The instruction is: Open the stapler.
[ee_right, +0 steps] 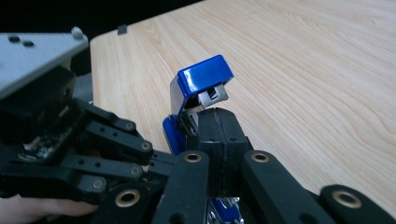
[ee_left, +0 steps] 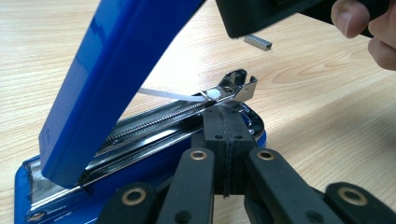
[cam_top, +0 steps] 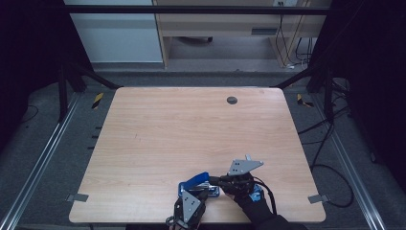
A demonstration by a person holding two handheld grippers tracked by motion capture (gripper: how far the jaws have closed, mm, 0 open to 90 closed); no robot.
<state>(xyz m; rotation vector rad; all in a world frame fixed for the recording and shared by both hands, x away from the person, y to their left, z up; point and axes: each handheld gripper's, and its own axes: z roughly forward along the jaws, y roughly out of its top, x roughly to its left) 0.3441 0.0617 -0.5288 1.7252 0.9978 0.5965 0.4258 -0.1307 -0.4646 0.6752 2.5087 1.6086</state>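
A blue stapler (cam_top: 196,181) lies near the table's front edge with its lid (ee_left: 107,79) swung up, baring the metal staple channel (ee_left: 159,122). My left gripper (ee_left: 223,122) is shut with nothing between its jaws, and its tips rest over the channel's front end. It comes in from the front edge in the high view, left gripper (cam_top: 201,192). My right gripper (ee_right: 218,117) is shut too, empty, with its tips just in front of the raised lid's end (ee_right: 203,80). From above, the right gripper (cam_top: 214,181) points left at the stapler. Whether it touches the lid I cannot tell.
A short strip of staples (ee_left: 258,42) lies on the wood beyond the stapler. The wooden table (cam_top: 191,129) has a dark round cable hole (cam_top: 231,100) near its far edge. Black frame posts and cables stand around the table.
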